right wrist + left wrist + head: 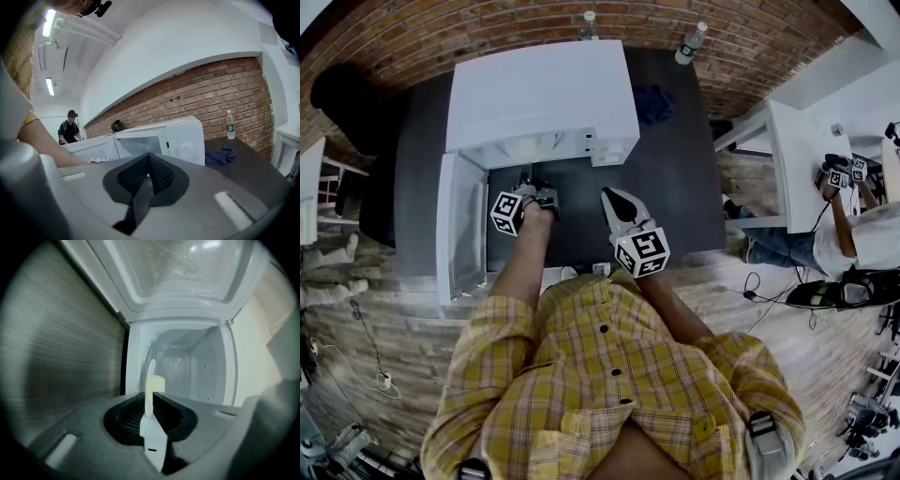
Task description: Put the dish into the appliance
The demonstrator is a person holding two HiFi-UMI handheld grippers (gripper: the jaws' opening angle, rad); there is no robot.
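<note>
White dish (150,376) clamped edge-on in the L gripper (151,398): jaws nearly closed, with only the dish's thickness between the ribbed black pads. A pale-yellow block shows on the dish's R side just past the jaw tips; what it is can't be told.

R gripper (149,157): jaws fully together, nothing between them. It is raised over the dark table (684,187), R of the microwave (185,136), touching nothing.

The dish's thin rim runs up-down in the L gripper view, its long axis leading fwd from the jaws toward the microwave's open white cavity (192,366). The swung-open door (187,268), with its mesh window, fills the top of that view, so that camera sees the oven turned on its side. The dish looks plain, smooth and glossy white, with a rounded far edge. Only the sliver of rim shows, no face.

In the head view the L gripper (542,197) sits just in front of the oven mouth, beside the door (455,225), which hangs open to the L. The R gripper (607,194) is near it, to the R. Whether the dish has crossed the threshold can't be told.

Beyond: a blue cloth (220,155) and a water bottle (230,124) on the table, against a red brick wall (211,93).
</note>
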